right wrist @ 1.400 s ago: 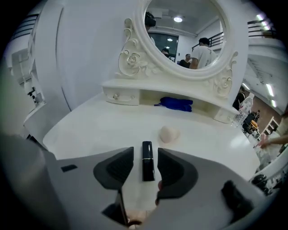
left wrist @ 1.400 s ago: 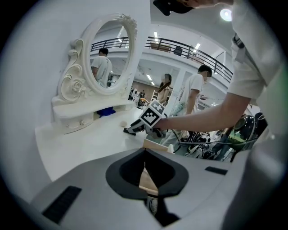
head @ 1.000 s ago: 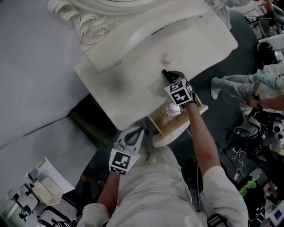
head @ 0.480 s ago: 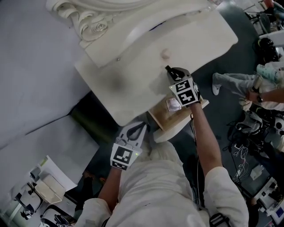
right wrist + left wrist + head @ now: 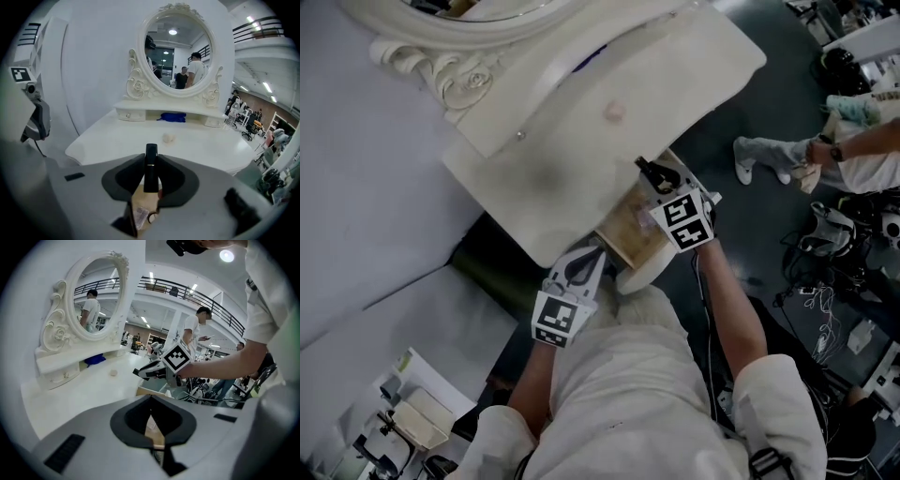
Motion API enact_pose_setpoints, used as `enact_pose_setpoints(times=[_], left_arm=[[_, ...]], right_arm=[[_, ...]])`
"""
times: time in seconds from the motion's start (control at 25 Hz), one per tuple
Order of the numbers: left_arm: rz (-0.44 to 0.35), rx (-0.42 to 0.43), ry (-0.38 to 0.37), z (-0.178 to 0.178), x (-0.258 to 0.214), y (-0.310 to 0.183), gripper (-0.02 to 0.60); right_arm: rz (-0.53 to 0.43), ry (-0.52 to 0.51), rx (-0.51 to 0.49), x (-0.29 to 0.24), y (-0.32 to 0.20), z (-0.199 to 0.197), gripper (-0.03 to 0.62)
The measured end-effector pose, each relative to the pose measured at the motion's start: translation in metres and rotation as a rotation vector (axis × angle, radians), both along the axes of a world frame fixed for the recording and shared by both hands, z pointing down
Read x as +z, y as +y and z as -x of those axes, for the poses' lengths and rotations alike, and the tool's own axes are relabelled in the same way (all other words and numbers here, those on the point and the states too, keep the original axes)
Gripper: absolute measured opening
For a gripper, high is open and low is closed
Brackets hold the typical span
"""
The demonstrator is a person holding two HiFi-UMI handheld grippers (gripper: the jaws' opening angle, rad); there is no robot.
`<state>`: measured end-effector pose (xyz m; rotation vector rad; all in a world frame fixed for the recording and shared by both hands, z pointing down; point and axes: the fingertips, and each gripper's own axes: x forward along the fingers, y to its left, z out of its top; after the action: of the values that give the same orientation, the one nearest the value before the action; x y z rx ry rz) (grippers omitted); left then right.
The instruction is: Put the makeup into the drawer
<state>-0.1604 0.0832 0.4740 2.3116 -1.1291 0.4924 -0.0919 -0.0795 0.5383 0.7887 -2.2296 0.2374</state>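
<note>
White dressing table (image 5: 562,159) with an oval mirror (image 5: 177,51) fills the view. At its near edge the left claw (image 5: 589,258) is shut with nothing in it, its tips just beside the front of the open drawer (image 5: 639,278). Further right, the right claw (image 5: 656,176) pinches a black lipstick (image 5: 150,168) upright above the drawer. Below that claw a small clear packet (image 5: 139,216) lies inside the drawer. Beyond its tips, a pale lump (image 5: 614,112) sits on the tabletop.

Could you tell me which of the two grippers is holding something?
The right gripper: a black tube is clamped between its jaws, whereas the left gripper is shut, empty.
</note>
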Motion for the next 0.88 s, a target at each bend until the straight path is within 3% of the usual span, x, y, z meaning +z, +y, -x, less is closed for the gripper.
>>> enact_pose_setpoints(times=[0.16,0.44,0.88], left_arm=[[-0.018,0.046,-0.01,-0.017,-0.001,-0.004,0.009],[-0.02,0.055,-0.006,-0.036,0.004,-0.005,0.009],[0.024,0.063,-0.015,-0.045,0.042,-0.005,0.01]], right_arm=[[0.024,-0.005,-0.007,0.005,0.031,-0.009,0.091],[0.08,-0.001,-0.057,0.027,0.081,-0.01,0.091],[0.203,0.103,-0.194,0.113,0.121,0.004,0.091]])
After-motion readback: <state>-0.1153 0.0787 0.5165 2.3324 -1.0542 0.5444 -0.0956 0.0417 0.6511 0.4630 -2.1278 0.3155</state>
